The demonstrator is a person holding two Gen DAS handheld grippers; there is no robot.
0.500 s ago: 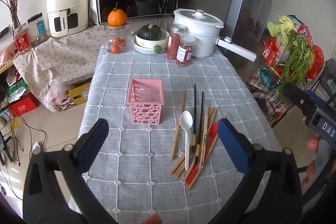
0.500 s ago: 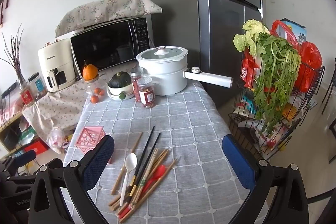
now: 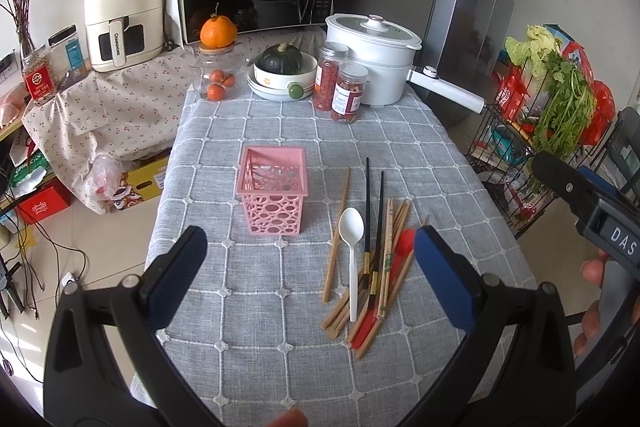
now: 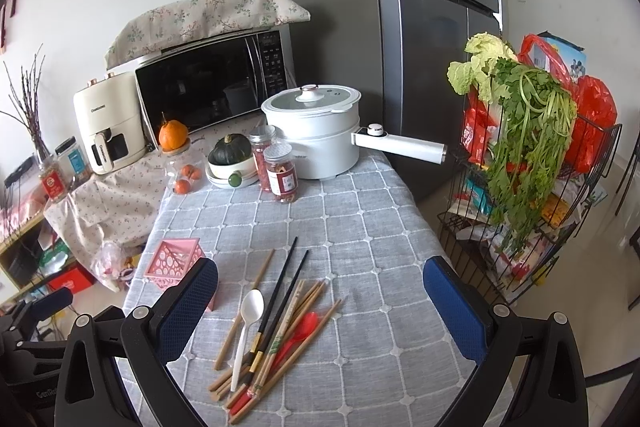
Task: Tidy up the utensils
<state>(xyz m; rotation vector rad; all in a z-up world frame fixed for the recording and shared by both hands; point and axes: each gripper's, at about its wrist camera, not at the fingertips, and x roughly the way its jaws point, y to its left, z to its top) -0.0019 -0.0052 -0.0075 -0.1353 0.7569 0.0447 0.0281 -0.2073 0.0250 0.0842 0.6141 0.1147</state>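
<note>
Roughly parallel, chopsticks [image 3: 366, 203] lengthwise, tips away

The basket [image 3: 274, 195] stands left of the utensils [image 3: 368, 259] on the table [image 3: 248, 311].

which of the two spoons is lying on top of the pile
The white spoon: it lies fully exposed on the chopsticks, while the red spoon is partly buried beneath them.

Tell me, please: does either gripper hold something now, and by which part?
Nothing is held. The left gripper and right gripper are both open above the grey checked tablecloth.
</note>
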